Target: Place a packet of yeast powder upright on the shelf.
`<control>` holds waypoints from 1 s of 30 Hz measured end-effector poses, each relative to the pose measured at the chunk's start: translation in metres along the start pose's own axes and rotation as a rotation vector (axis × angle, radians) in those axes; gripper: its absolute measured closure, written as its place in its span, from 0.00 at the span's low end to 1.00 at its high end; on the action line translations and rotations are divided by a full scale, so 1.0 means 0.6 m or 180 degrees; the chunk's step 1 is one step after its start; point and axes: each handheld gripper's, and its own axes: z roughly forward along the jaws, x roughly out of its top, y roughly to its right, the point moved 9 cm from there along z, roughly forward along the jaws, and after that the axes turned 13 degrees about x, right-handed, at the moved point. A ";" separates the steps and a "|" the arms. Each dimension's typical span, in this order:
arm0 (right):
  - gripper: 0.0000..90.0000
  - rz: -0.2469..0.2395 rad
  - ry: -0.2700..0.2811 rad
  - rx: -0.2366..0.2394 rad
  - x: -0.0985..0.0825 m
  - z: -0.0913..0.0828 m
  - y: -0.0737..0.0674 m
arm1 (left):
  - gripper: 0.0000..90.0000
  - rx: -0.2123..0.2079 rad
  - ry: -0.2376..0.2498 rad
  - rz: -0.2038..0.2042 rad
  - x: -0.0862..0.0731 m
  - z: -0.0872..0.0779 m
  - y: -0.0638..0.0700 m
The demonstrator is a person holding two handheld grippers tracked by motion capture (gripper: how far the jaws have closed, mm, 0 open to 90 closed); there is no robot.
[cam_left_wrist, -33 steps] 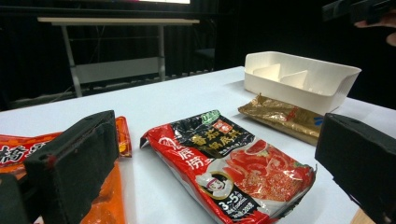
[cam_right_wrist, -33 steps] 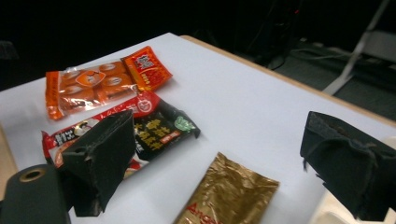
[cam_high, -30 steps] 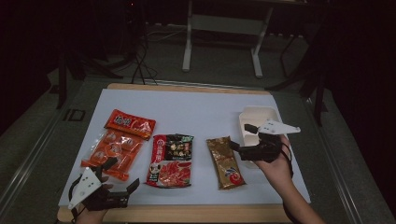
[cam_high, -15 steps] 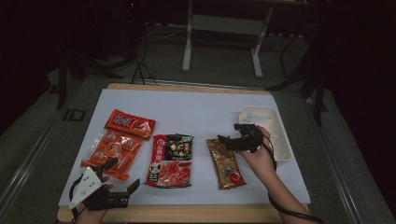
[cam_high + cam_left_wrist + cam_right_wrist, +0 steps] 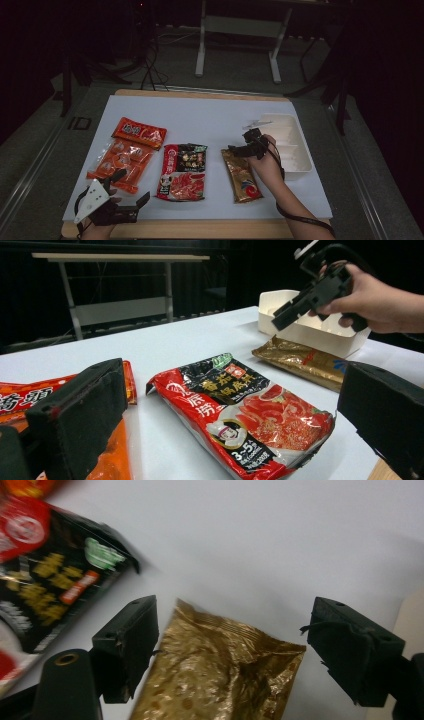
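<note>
Room to move lies mostly on the far half of the white table, bare from the packets back to its far edge. Your right gripper hangs over the top end of the gold packet, its jaws wide and just now narrowing a little, the packet's crimped edge below the gap between them and the pads off it. A white tray sits just beside that hand, near the table's right edge. Your left gripper rests at the near left corner, jaws apart on nothing. Between the two lies the red and black packet, with the orange packets to its left. Around the table the room is dark; a pale metal frame stands behind. The right gripper view shows the gold foil's creased top corner close up.
</note>
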 end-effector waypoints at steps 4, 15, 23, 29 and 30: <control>0.24 0.0124 -0.0192 -0.0128 -0.013 0.023 0.012 | 0.00 -0.0009 -0.0020 0.0009 -0.001 0.001 0.001; 0.25 0.0344 -0.0463 -0.0339 -0.037 0.048 0.033 | 0.00 -0.0019 -0.0024 0.0005 -0.002 0.001 0.001; 0.35 0.0443 -0.0690 -0.0273 -0.047 0.066 0.030 | 0.00 -0.0018 -0.0025 0.0008 -0.002 0.000 0.001; 0.83 0.0218 -0.0742 -0.0256 -0.045 0.063 0.024 | 0.00 -0.0017 -0.0037 0.0012 -0.003 0.001 0.001; 0.87 0.0212 -0.0741 -0.0215 -0.045 0.063 0.021 | 0.00 -0.0017 -0.0040 0.0012 -0.003 0.002 0.001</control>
